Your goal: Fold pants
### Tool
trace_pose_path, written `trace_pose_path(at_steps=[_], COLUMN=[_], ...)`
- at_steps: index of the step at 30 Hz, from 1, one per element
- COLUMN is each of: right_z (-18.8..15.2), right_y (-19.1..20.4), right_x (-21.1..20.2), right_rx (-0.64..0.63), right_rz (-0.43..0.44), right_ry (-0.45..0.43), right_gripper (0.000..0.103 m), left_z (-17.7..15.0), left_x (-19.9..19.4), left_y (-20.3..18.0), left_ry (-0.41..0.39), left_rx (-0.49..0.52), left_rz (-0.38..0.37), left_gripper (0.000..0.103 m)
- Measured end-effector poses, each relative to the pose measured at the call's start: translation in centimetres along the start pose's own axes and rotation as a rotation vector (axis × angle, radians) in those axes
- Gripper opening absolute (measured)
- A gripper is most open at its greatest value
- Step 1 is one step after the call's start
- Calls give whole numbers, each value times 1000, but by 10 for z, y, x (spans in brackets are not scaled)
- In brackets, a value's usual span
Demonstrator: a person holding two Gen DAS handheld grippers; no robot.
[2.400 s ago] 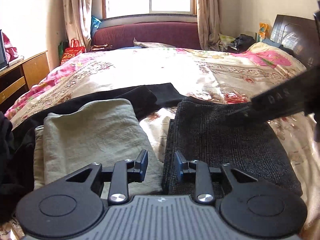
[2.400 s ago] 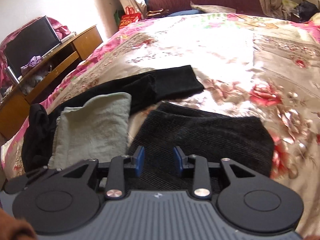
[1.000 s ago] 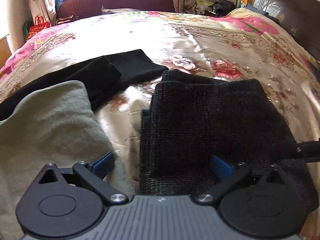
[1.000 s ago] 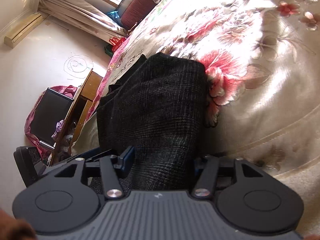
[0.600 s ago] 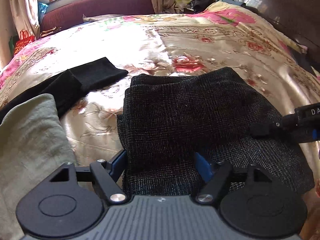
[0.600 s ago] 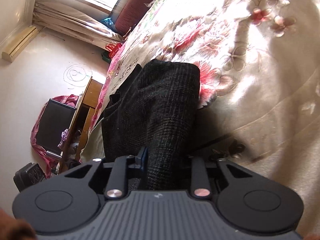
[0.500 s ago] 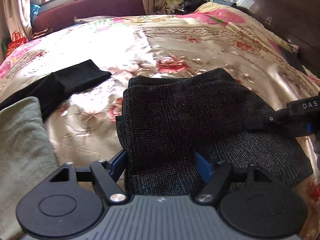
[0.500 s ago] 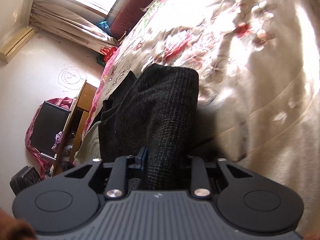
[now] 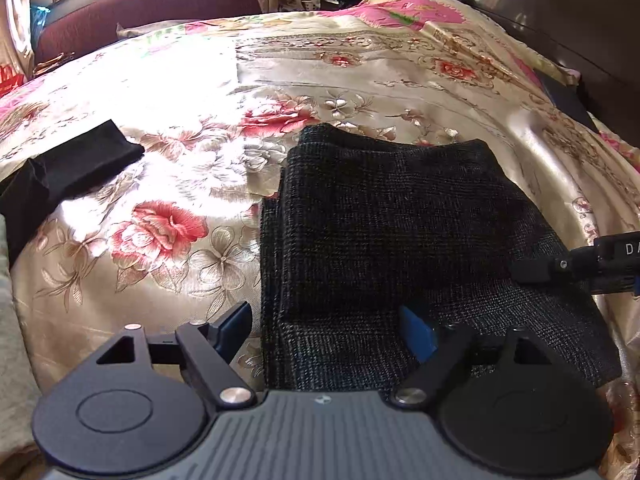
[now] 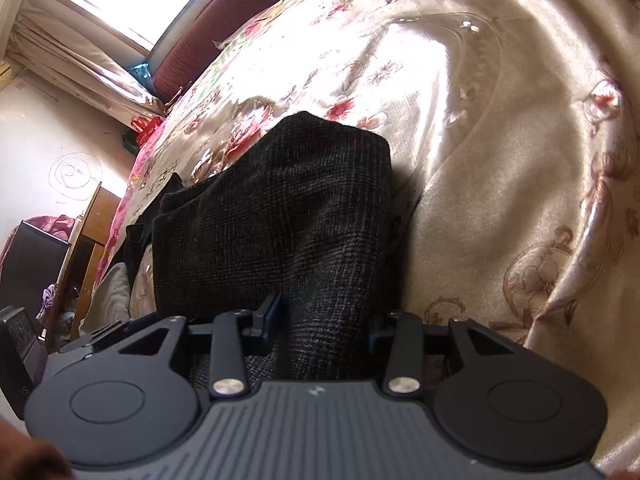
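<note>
The folded dark grey checked pants lie on the floral bedspread. My left gripper is open, its jaws wide apart around the near left corner of the pants. My right gripper is shut on the right edge of the pants and holds the fabric between its fingers. It also shows in the left wrist view at the right, on the pants' right edge.
A black garment lies at the left on the bed, with a folded pale green garment at the left edge. A dark red sofa stands past the bed under the window. A wooden cabinet stands at the left.
The pants have slid to the right across the bedspread, away from the green and black garments. My right gripper closed on their edge. My left gripper's jaws stand wider than half a second ago.
</note>
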State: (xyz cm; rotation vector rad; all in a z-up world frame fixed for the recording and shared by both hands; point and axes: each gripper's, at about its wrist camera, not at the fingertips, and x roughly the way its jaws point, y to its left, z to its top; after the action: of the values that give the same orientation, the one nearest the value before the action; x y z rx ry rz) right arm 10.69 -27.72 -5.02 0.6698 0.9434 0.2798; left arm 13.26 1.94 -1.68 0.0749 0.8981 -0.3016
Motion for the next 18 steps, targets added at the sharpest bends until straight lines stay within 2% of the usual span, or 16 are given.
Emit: trace_pose_path(at_steps=[3,8,9,11,13,15,18], right_z=[-4,-26,-31,-42,-51,-57,-60], right_y=[5,37,42,55,69,79,73], right_x=[-17,-49,-58,-71,-72,-59,-36], right_rx=[-38,-220,-257,-290,-315,-340,-280], right_rz=[-53,-221,-239,-214,-163,-156,-151], right_ry=[-47,-172,-211,-258,-254,-210,-129], right_gripper=[42,42,42,42,42,42,42], left_z=[-4,-13,-14,-19,-23,-27,-36], left_x=[-8,-19,-21,-27,-33,-40,-50], left_y=[-4,-9,-11,-12,-13,-14,-12], left_ry=[0,-11,-15,-23,-30,-40,-51], left_rx=[-17,-39,-41,-47,-56,-59,-63], left_rz=[53,101,107,115,114,118,136], left_gripper=[94,94,94,94,94,94,94])
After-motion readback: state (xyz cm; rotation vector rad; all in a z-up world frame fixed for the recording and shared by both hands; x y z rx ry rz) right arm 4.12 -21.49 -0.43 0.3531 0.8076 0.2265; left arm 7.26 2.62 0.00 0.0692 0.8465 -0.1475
